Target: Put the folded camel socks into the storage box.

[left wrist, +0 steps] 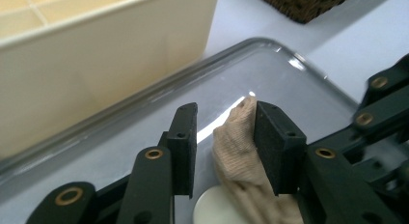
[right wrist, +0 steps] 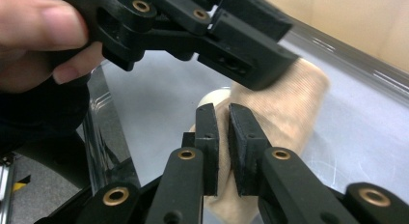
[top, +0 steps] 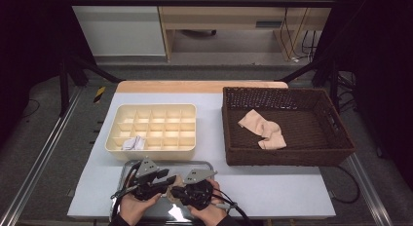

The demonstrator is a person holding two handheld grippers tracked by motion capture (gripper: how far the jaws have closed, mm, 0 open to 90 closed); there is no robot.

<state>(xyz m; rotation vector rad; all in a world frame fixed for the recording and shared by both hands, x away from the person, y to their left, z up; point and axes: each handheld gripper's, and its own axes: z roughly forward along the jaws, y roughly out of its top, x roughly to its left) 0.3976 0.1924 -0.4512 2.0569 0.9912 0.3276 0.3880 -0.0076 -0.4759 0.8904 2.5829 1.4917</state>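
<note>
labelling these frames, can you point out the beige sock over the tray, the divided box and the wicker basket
beige sock (right wrist: 289,108): right gripper view, its ribbed cloth past the fingers.
divided box (top: 151,153): high view, its near outer wall.
wicker basket (top: 287,157): high view, its near woven wall.

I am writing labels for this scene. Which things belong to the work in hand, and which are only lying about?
In the work:
beige sock, pinched by the right gripper
left gripper, open around the sock
metal tray under both

Lying about:
divided box
wicker basket with beige socks

No legible text — none anywhere
</note>
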